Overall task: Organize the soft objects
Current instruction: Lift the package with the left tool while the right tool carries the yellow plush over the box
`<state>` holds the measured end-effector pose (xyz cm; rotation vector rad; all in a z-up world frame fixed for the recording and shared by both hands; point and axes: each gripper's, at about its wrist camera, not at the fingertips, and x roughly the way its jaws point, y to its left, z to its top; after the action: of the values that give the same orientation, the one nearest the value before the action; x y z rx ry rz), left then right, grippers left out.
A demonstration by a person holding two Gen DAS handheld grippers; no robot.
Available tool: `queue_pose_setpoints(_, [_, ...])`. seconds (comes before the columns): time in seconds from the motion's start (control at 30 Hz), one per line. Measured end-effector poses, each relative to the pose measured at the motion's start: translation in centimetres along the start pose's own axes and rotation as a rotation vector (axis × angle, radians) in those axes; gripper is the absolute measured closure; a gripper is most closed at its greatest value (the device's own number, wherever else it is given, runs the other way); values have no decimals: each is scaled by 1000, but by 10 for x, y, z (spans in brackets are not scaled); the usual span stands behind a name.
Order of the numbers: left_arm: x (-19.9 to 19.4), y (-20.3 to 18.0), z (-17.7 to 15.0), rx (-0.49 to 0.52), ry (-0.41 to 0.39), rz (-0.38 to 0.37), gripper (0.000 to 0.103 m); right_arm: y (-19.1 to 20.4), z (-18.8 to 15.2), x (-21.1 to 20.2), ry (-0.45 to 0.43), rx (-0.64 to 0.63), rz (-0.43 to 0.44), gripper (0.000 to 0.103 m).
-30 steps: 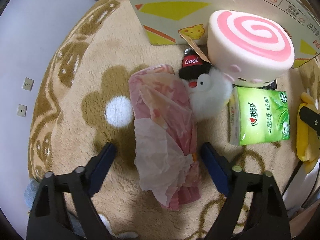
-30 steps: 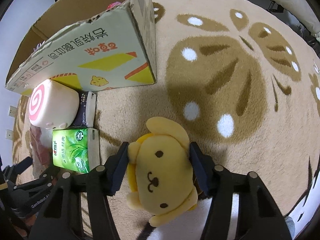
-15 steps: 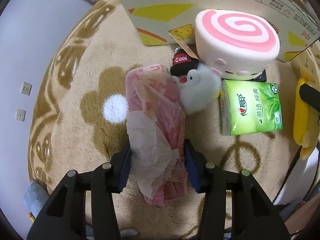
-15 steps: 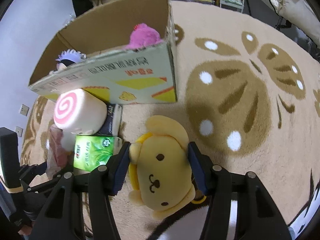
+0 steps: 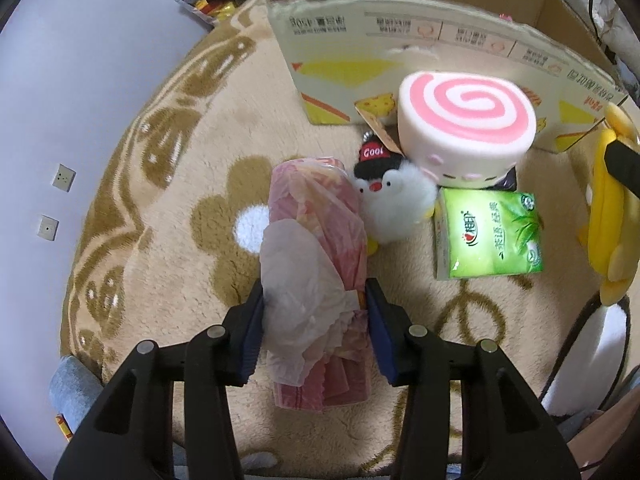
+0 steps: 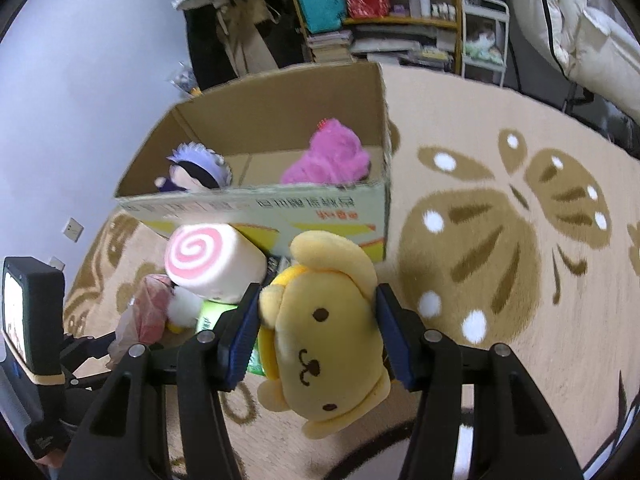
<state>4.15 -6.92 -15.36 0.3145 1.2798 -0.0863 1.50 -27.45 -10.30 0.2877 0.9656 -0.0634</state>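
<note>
My left gripper [image 5: 315, 326] is shut on a pink plastic-wrapped bundle [image 5: 318, 240] that lies on the carpet. My right gripper [image 6: 317, 332] is shut on a yellow dog plush [image 6: 320, 336] and holds it above the carpet, in front of the open cardboard box [image 6: 280, 200]. The plush also shows at the right edge of the left wrist view [image 5: 612, 208]. A pink-swirl roll cushion [image 5: 464, 124], a white fluffy bird toy with a black cap [image 5: 396, 200] and a green tissue pack [image 5: 488, 236] lie before the box [image 5: 400, 56].
Inside the box are a purple-haired doll [image 6: 196, 172] and a magenta plush [image 6: 328, 156]. A beige carpet with brown flower patterns [image 6: 500, 240] covers the floor. Shelves with clutter [image 6: 380, 12] stand behind the box. The wall [image 5: 60, 60] is at the left.
My left gripper has closed on the pink bundle. My right gripper has lifted the yellow plush higher, so the inside of the box has come into view.
</note>
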Motion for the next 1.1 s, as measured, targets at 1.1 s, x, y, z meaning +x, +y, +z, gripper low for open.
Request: queue_pose_setpoints(1.1, [-104, 19, 47, -23, -478, 81, 58, 16, 42, -48, -324, -71, 104, 44])
